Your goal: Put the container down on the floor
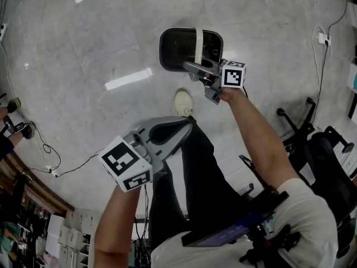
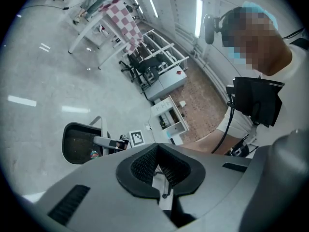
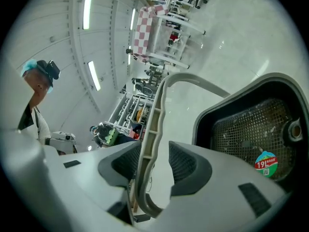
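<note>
A black mesh-bottomed container [image 1: 177,50] with a pale hoop handle [image 1: 198,43] stands on the grey floor ahead of my feet. My right gripper [image 1: 192,68] is at its near rim. In the right gripper view the handle [image 3: 153,115] runs between the jaws of the right gripper [image 3: 154,153]; it lies against one pad, with a clear gap to the other, so the gripper is open. The container's inside [image 3: 251,129] carries a round sticker. My left gripper [image 1: 187,124] hovers over my leg, shut and empty; the left gripper view [image 2: 157,166] shows the container [image 2: 77,141] farther off.
A white shoe [image 1: 183,102] stands just in front of the container. A black office chair [image 1: 312,133] is at the right, with a cable and power strip [image 1: 322,38] behind it. More cables [image 1: 50,161] lie at the left. A checkered table [image 2: 123,18] and shelving stand farther away.
</note>
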